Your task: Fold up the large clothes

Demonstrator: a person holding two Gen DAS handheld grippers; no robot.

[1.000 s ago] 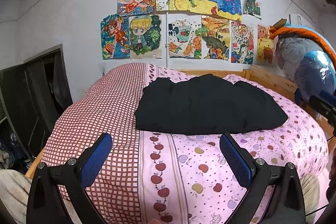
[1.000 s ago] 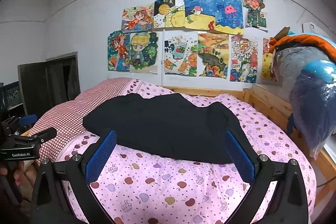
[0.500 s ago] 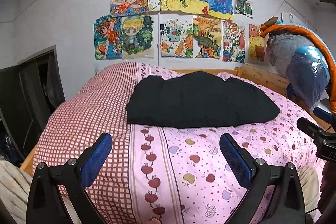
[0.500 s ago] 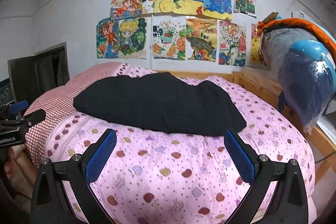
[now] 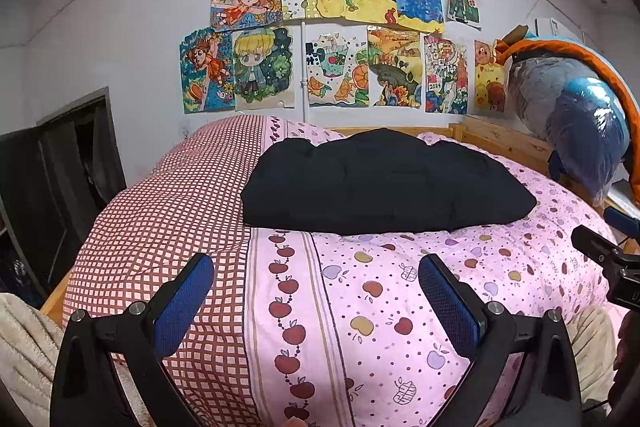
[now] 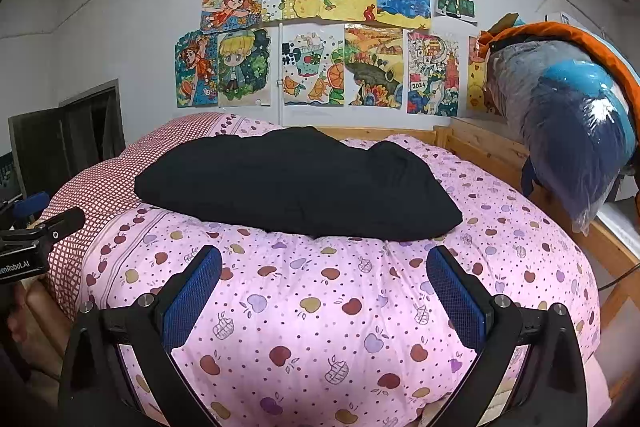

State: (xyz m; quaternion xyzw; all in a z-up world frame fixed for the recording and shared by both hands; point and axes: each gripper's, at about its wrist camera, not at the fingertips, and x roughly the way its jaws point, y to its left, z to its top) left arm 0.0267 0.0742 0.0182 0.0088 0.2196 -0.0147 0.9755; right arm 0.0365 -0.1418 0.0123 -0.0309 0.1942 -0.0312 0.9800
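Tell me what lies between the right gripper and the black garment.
Only bare quilt: the right wrist view shows nothing else between the right gripper and the black garment.

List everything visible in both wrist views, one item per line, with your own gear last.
folded garment: one, black, lying on the quilt, mid-bed.
quilt: one, pink with an apple print, red-and-white checks on its left part, covering the bed.
bed frame: one, light wood, showing at the far and right edges.
drawings: about a dozen, multicoloured, stuck on the white wall above the bed.
bagged bundle: one, blue and grey in clear plastic under orange fabric, at the bed's right rail.
dark cabinet: one, black, against the left wall.
left gripper: one, black with blue pads, open, short of the garment.
right gripper: one, black with blue pads, open, short of the garment.
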